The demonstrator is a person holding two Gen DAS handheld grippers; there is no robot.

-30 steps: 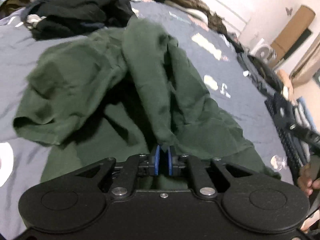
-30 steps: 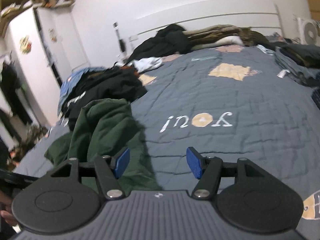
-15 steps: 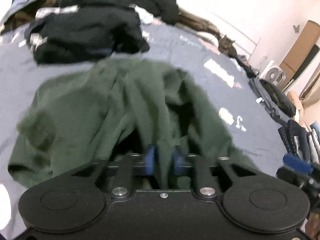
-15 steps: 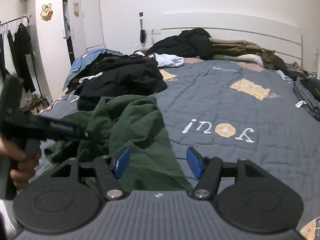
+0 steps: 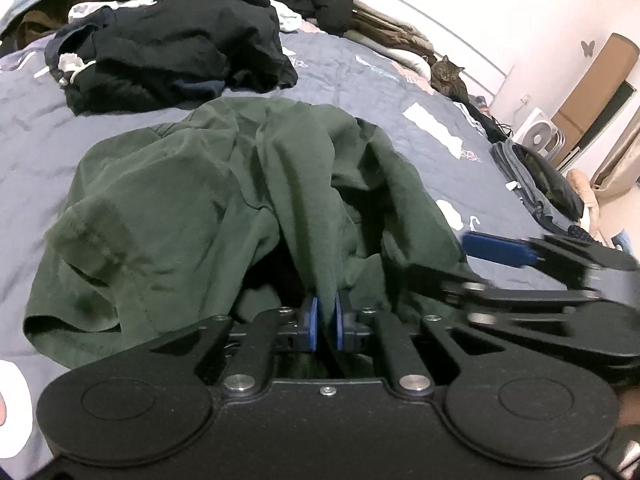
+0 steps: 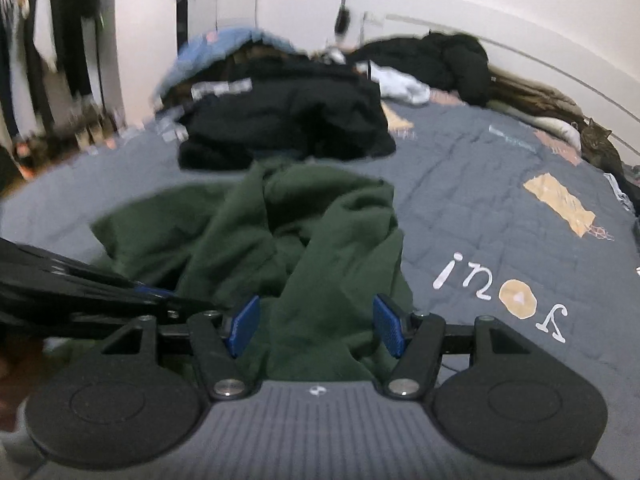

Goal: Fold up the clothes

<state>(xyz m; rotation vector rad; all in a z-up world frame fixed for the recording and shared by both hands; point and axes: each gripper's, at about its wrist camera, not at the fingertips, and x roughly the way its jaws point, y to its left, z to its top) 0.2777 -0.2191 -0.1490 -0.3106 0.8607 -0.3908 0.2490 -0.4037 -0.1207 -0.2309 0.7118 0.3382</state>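
A dark green garment [image 5: 208, 208] lies crumpled on the grey bedspread [image 5: 36, 120]. My left gripper [image 5: 326, 316] is shut on a raised fold of it, with cloth pinched between the blue pads. My right gripper [image 6: 316, 326] is open and hangs over the near edge of the green garment [image 6: 328, 264]; cloth shows between its pads, which stand apart from it. In the left wrist view the right gripper [image 5: 472, 264] comes in from the right, close beside the left one. In the right wrist view the left gripper's black body [image 6: 80, 284] crosses the left edge.
A heap of black clothes [image 5: 176, 52] lies behind the green garment, with more dark clothing along the headboard. A tabby cat [image 5: 448, 76] sits at the far side of the bed. A dark bag [image 5: 540, 176] and a fan [image 5: 538, 136] are on the right.
My right gripper has swung left across the bed and now sits over the green garment beside the left gripper. The left gripper has kept its hold on the fold.
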